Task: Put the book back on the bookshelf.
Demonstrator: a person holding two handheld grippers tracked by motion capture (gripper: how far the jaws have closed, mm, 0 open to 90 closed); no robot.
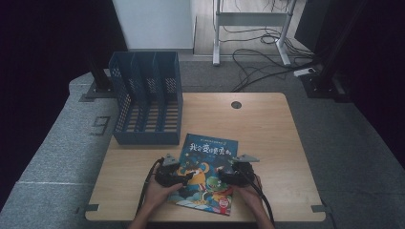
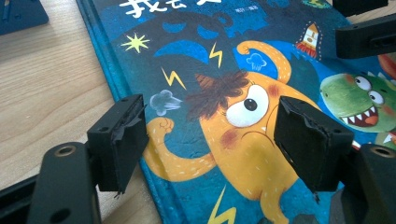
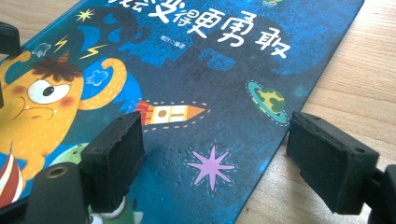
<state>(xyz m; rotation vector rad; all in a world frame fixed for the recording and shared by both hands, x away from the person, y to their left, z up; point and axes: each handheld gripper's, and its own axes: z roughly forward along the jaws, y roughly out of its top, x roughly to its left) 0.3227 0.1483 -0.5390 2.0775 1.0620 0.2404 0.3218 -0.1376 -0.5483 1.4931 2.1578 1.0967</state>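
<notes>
From the high view, a blue picture book [image 1: 206,171] lies flat on the wooden tabletop [image 1: 267,129] near its front edge, with a blue file rack [image 1: 147,98] standing well behind it at the left; the left gripper [image 1: 190,174] rests at the book's left edge and the right gripper [image 1: 224,170] at its right part; in the left gripper view, the fingers [image 2: 119,140] stand spread, one beside the book's left edge, one above the cover, gripping nothing; in the right gripper view, the fingers [image 3: 114,158] likewise stand open, straddling the book's right edge.
</notes>
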